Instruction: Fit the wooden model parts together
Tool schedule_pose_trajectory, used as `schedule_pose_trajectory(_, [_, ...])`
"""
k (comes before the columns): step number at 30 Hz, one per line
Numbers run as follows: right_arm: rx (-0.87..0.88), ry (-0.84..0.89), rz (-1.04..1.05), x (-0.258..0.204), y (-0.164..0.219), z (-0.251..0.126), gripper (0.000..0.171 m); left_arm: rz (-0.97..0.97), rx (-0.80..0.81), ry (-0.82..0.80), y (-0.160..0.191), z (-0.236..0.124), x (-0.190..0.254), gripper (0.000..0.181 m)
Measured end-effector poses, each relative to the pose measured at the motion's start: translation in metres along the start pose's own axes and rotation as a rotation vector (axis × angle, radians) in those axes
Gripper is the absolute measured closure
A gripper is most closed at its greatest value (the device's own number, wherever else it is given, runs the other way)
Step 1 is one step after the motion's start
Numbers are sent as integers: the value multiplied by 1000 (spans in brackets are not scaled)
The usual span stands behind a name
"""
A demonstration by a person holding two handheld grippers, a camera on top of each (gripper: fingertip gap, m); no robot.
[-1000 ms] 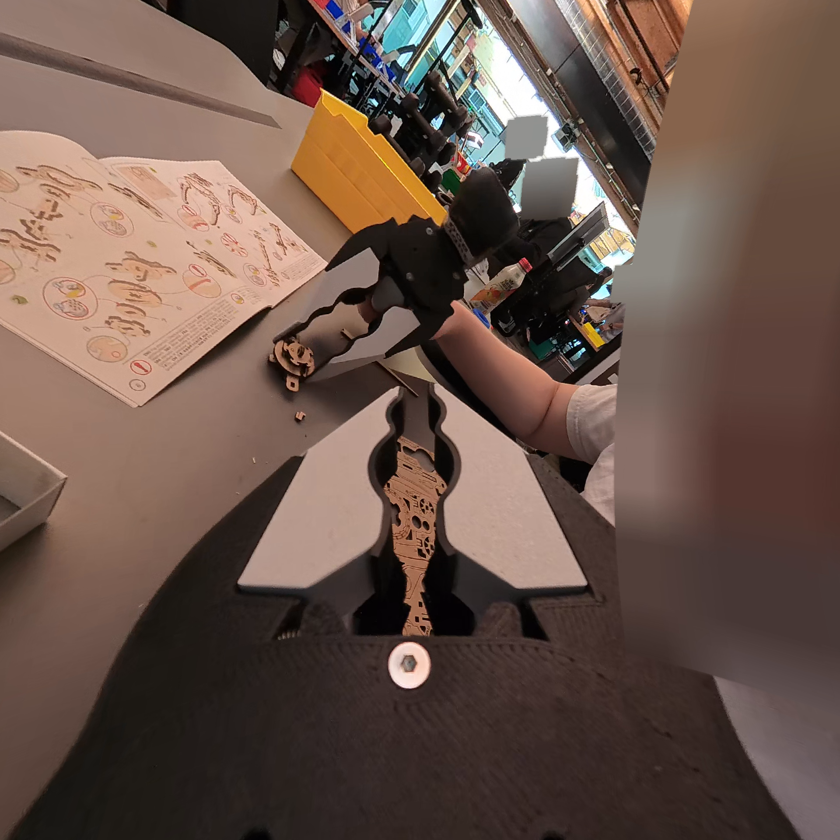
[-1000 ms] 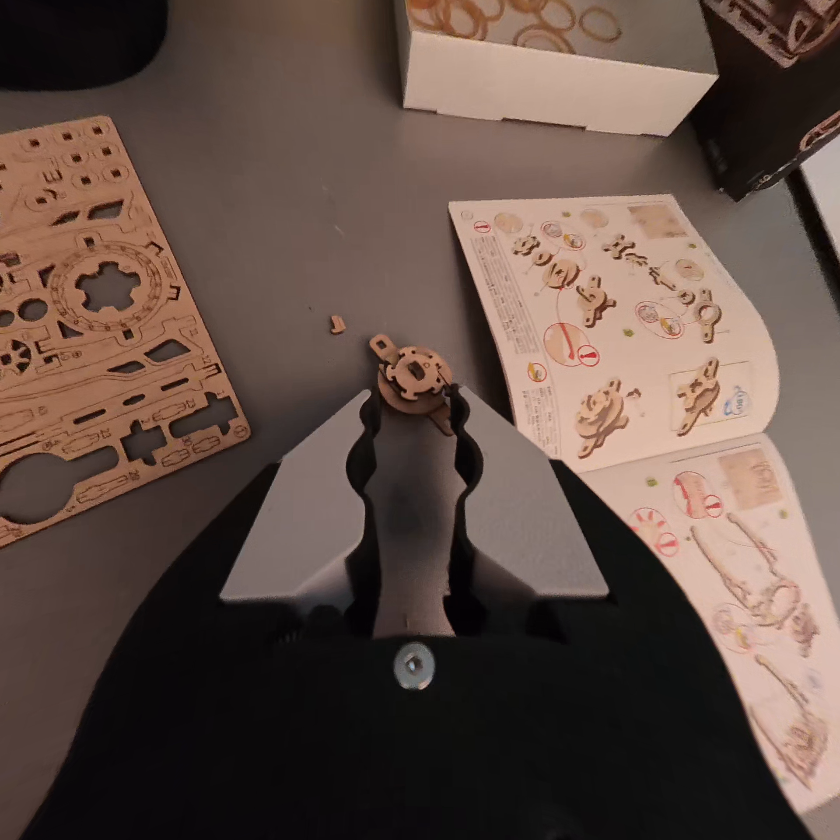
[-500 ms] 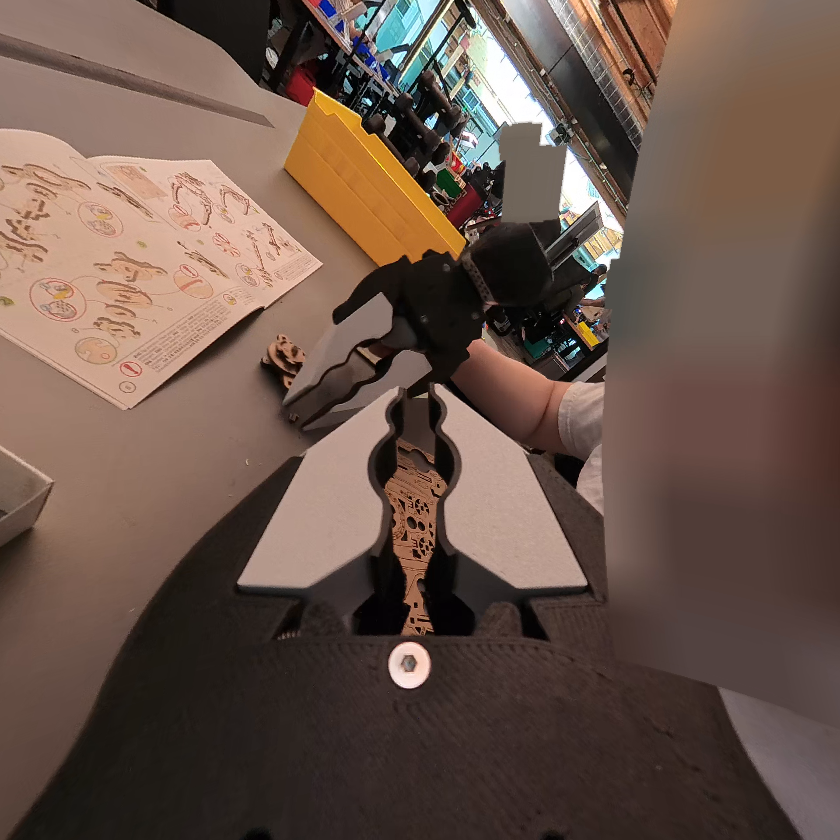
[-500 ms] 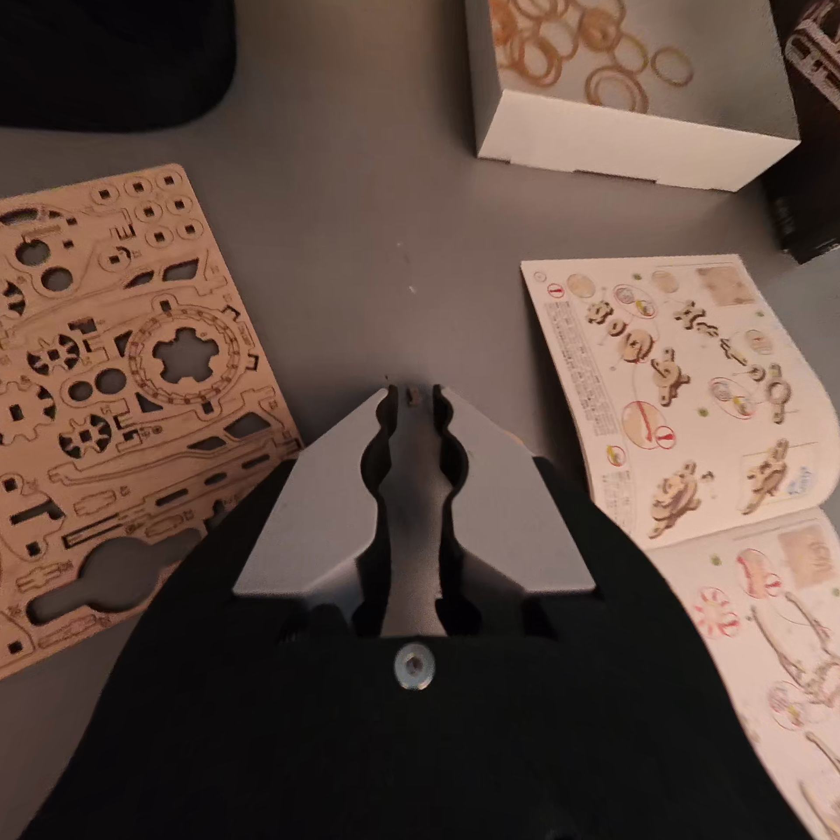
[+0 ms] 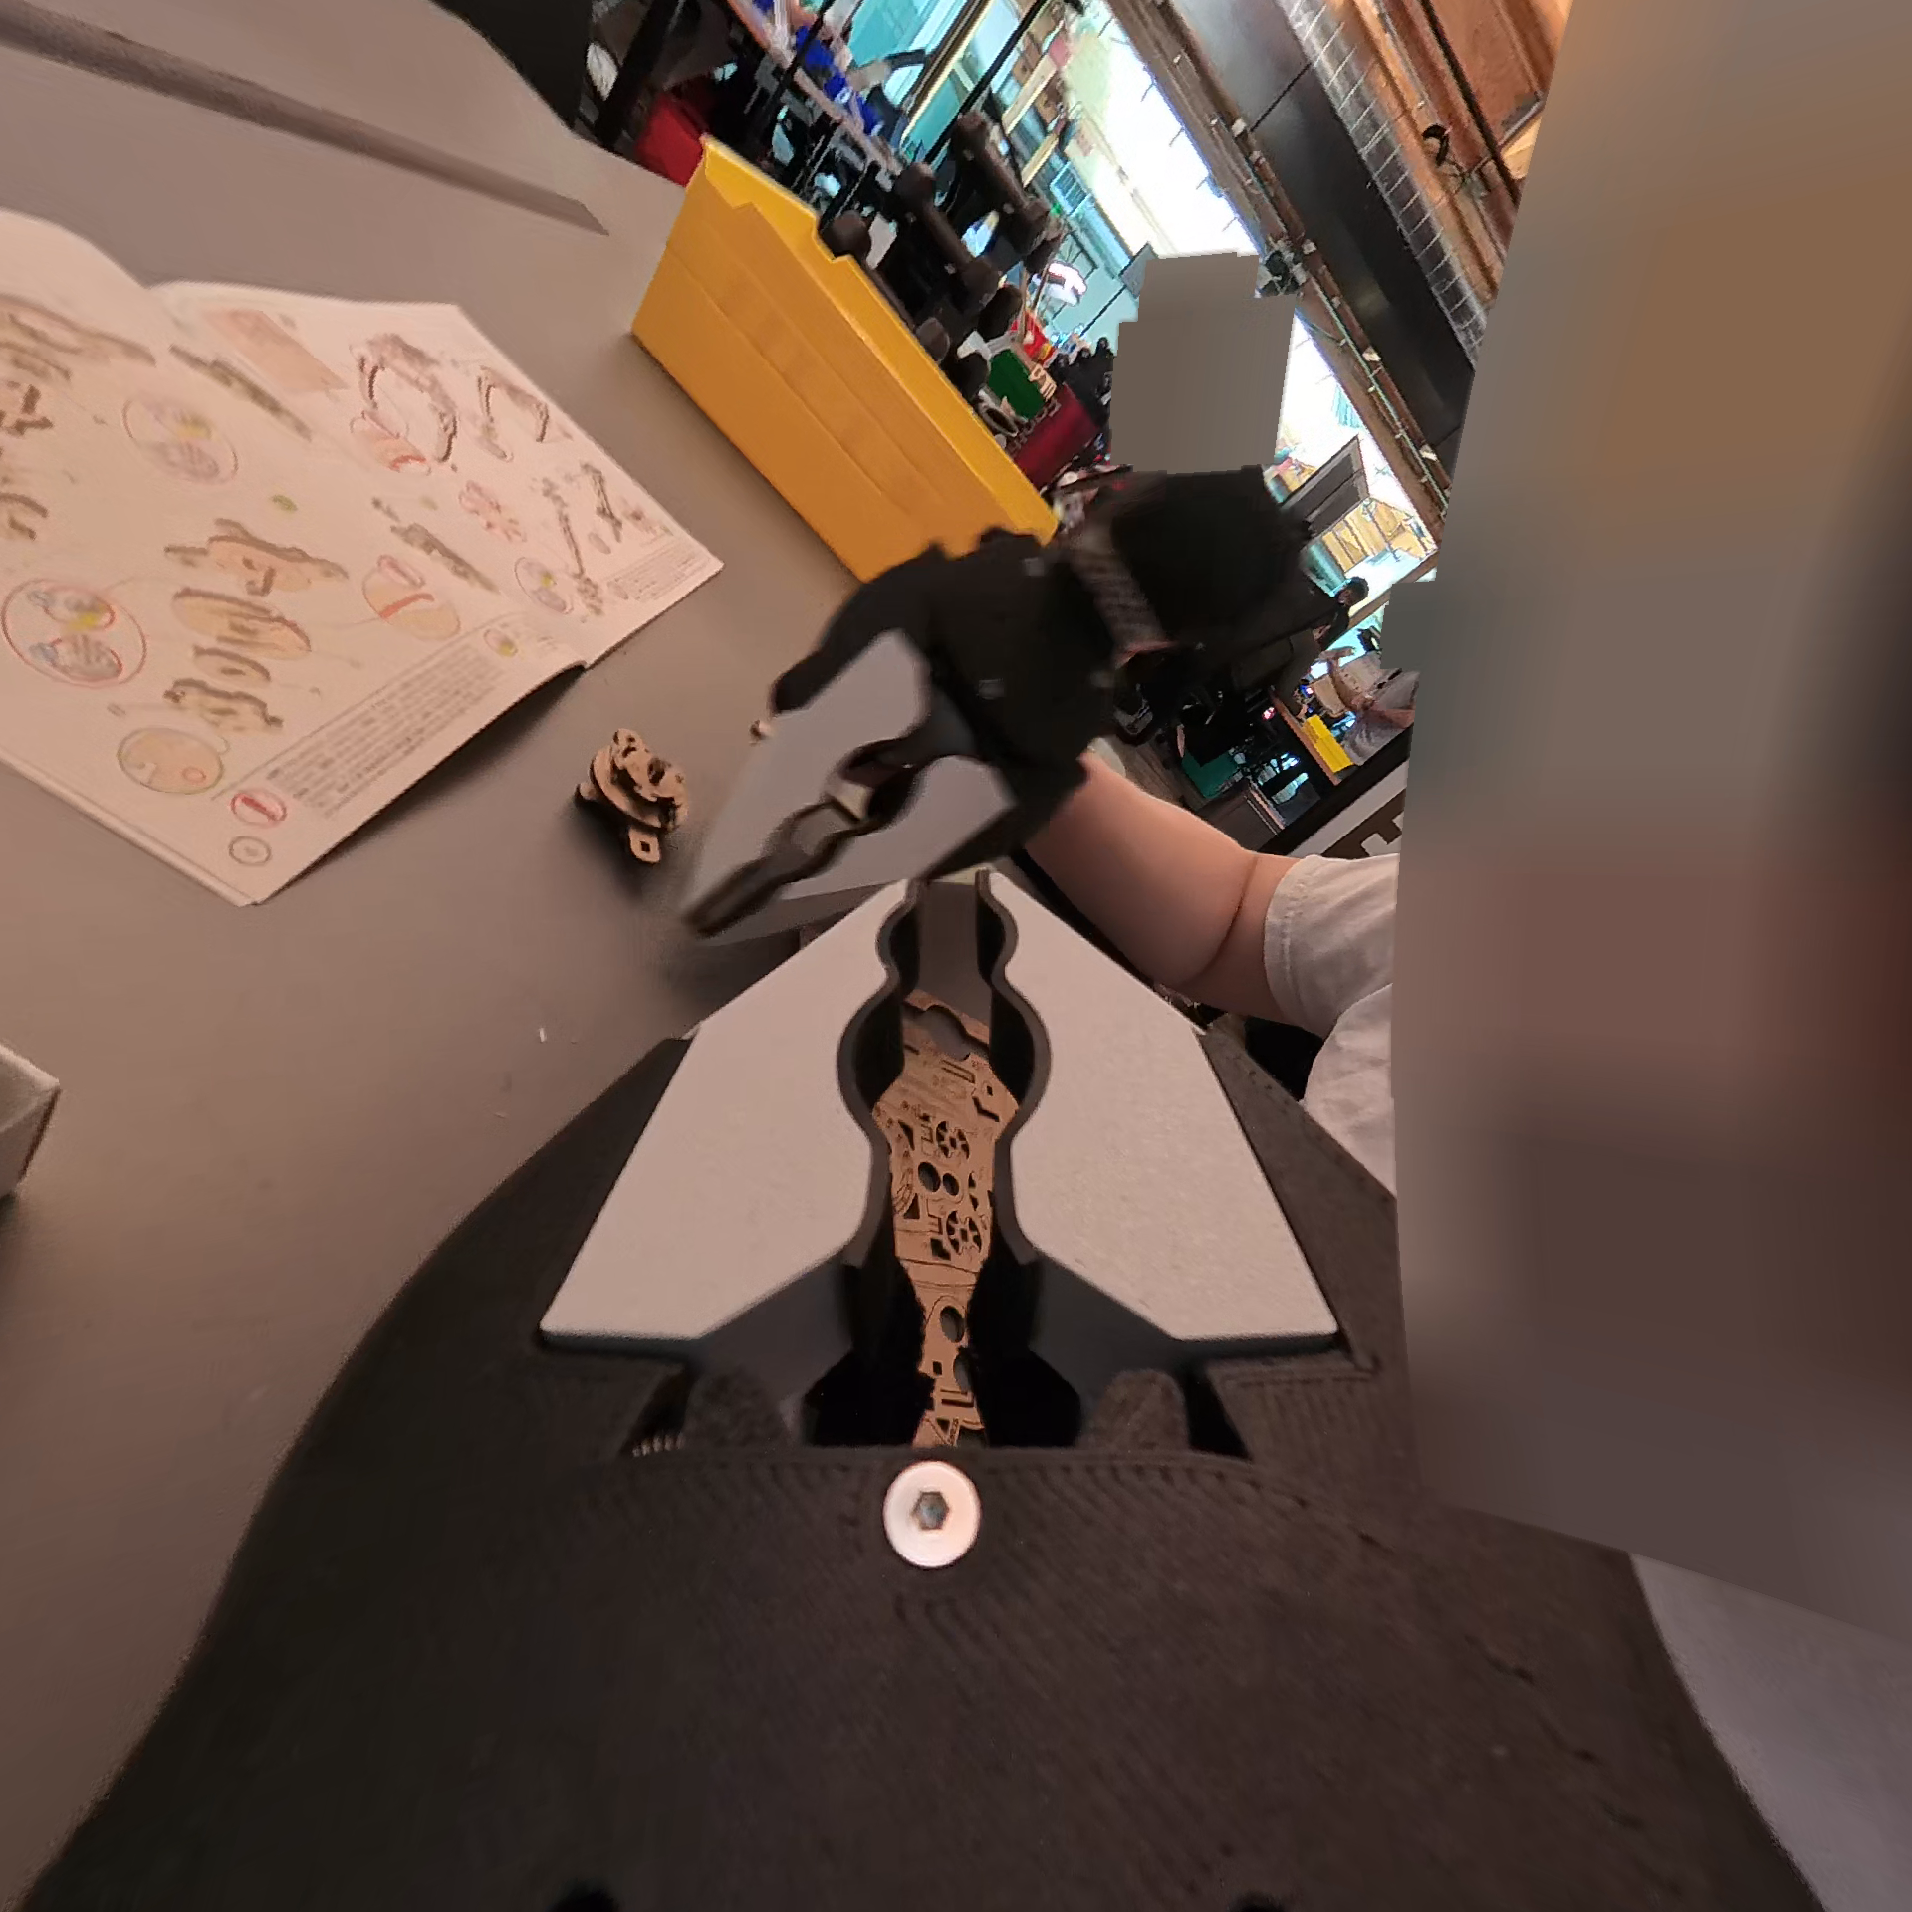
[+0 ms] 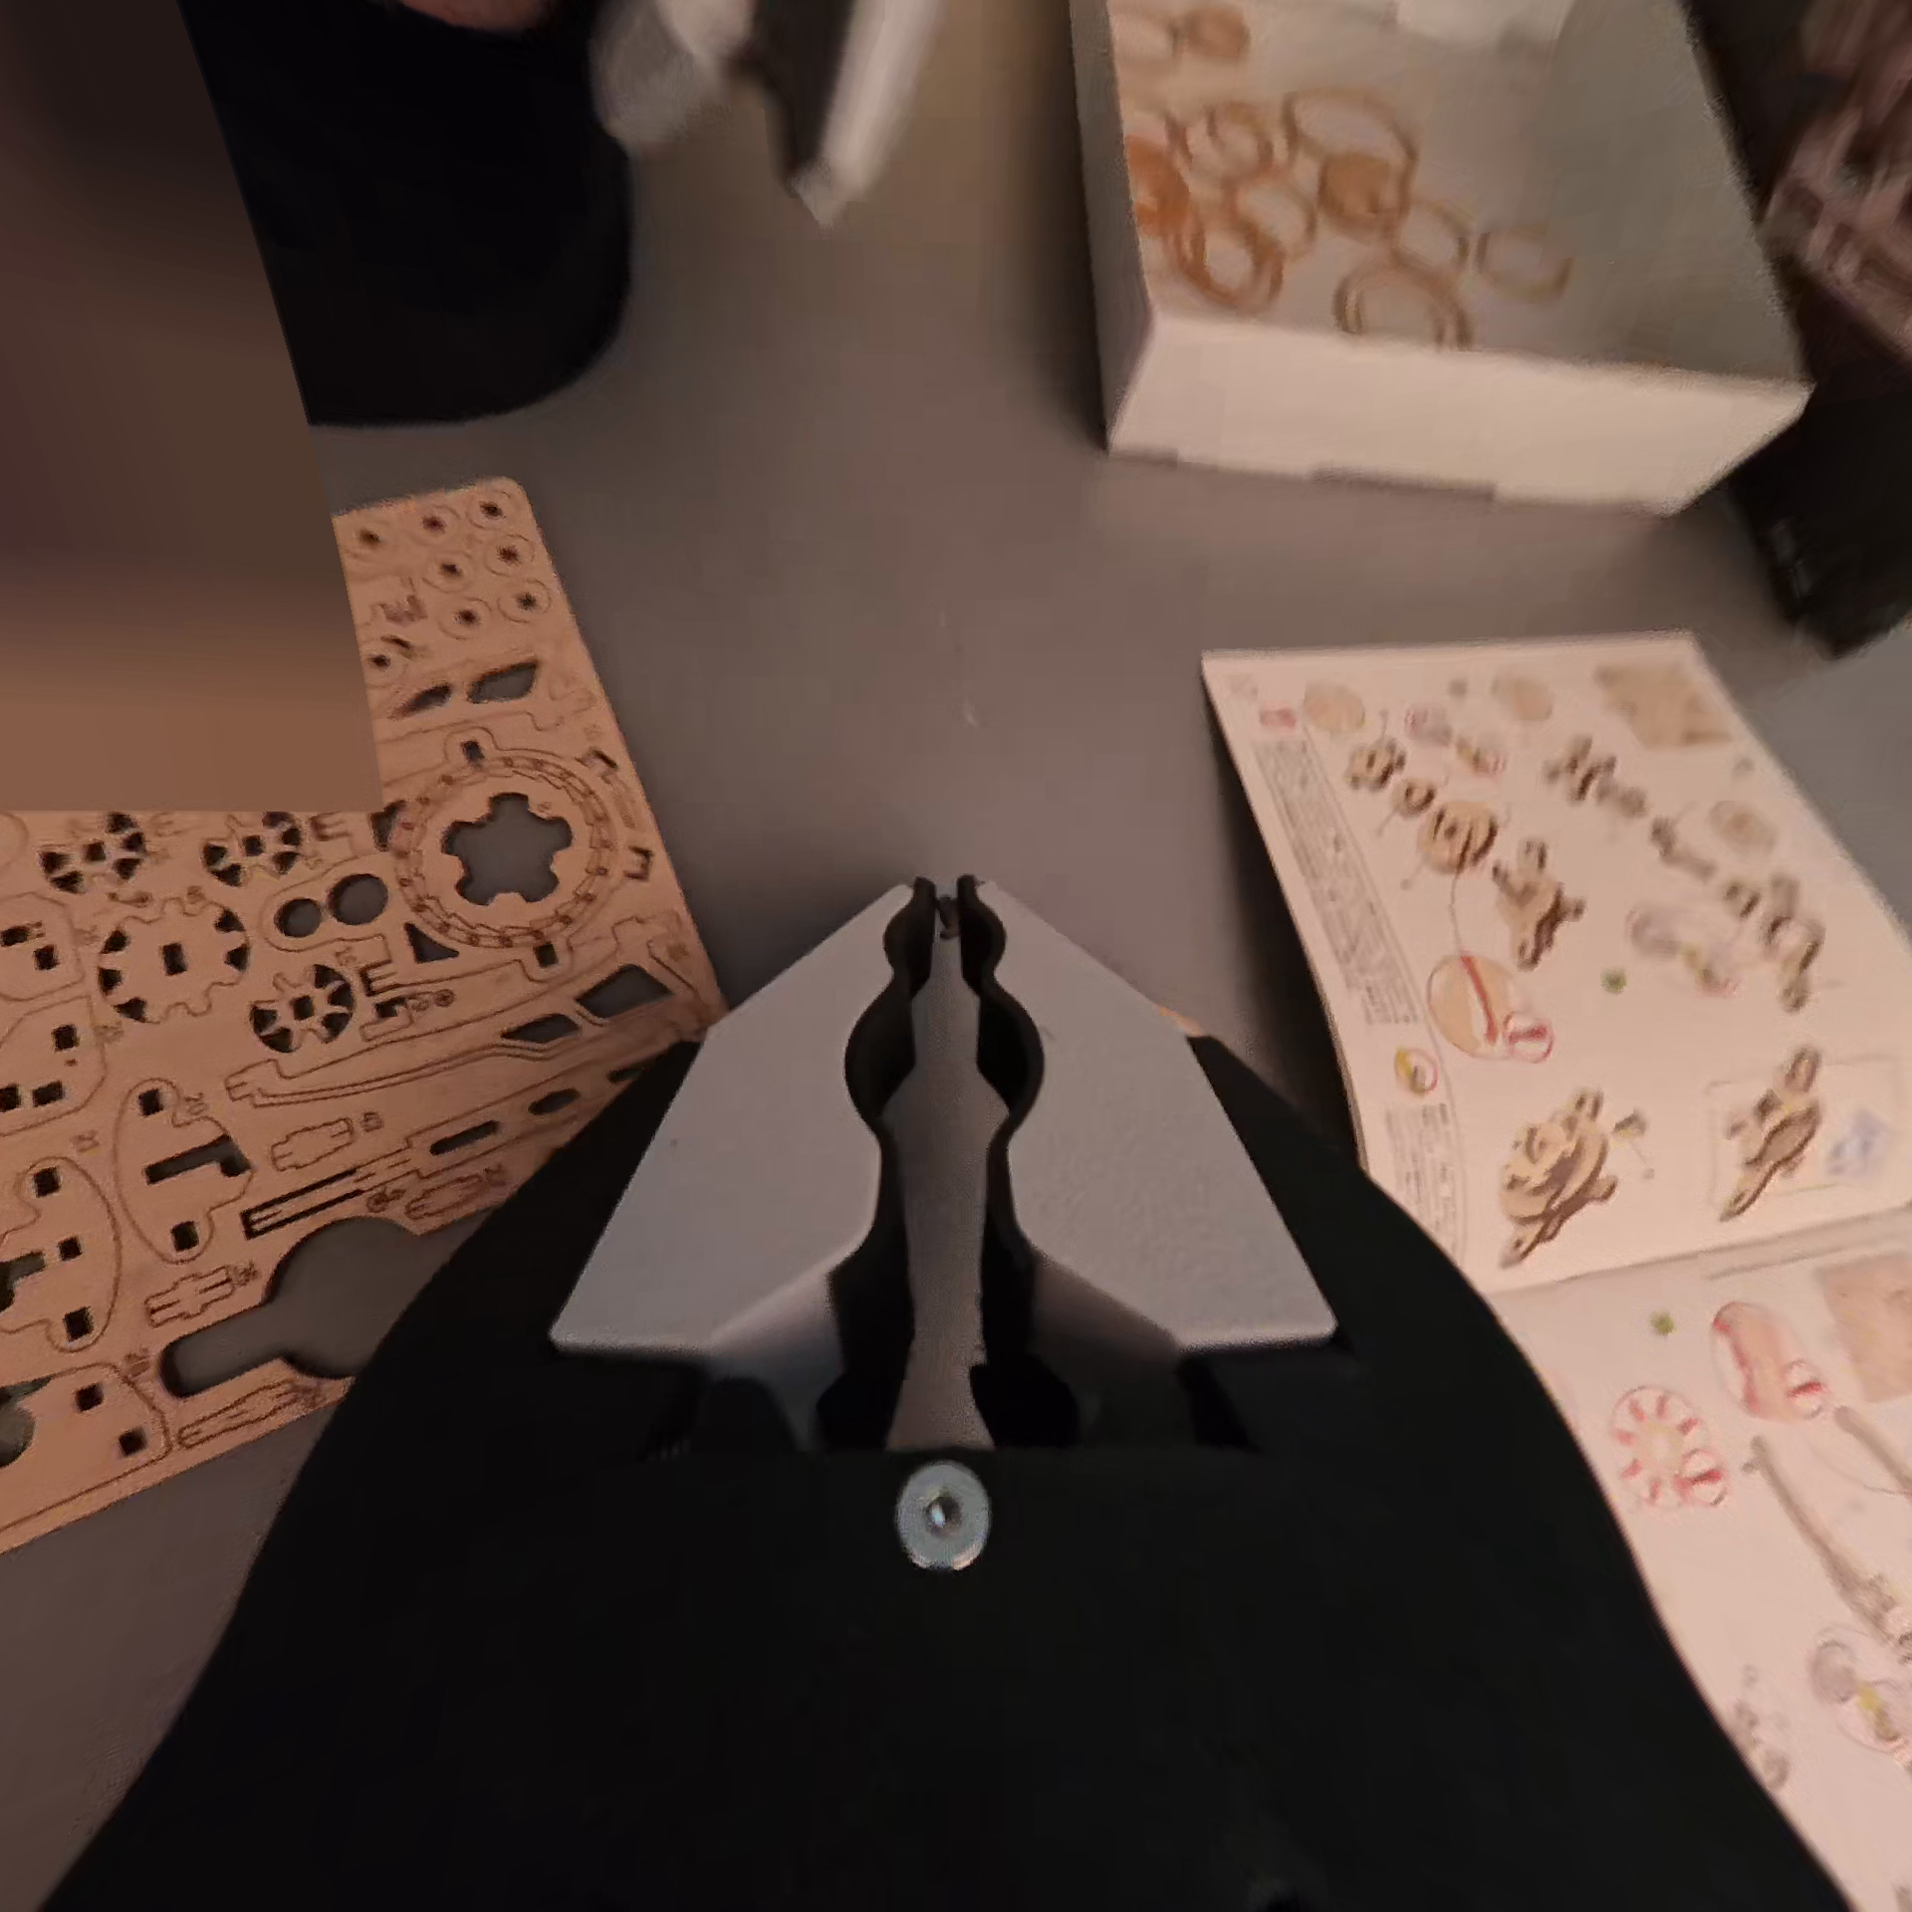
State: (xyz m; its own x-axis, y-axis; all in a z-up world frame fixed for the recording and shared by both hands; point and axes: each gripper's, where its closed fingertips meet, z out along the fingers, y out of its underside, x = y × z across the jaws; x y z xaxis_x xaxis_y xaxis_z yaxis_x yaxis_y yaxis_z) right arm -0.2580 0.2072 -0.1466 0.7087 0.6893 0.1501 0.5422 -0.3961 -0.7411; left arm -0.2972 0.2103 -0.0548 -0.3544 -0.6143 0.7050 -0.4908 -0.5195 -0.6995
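The left gripper [image 5: 947, 910] fingers are narrow and hold nothing. The right gripper [image 6: 939, 898] fingers pinch maybe a tiny wooden bit [image 6: 944, 916], between the wooden sheet [image 6: 310, 993] at left and the booklet [image 6: 1614, 1035] at right.

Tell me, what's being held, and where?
The right gripper pinches a tiny wooden piece between its fingertips; which part is too small to tell. The left gripper holds nothing.

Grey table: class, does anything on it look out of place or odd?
Nothing is spilled or broken. The small wooden assembly lies loose on the table beside the open instruction booklet, apart from both grippers.
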Motion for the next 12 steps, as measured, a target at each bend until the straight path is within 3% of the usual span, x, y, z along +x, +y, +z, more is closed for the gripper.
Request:
schedule_pose_trajectory(6, [272, 97, -256, -19, -52, -29, 168, -81, -42, 11, 13, 10, -7, 173])
schedule_pose_trajectory(12, [332, 141, -324, -27, -66, -32, 167, -147, -81, 122, 25, 26, 9, 172])
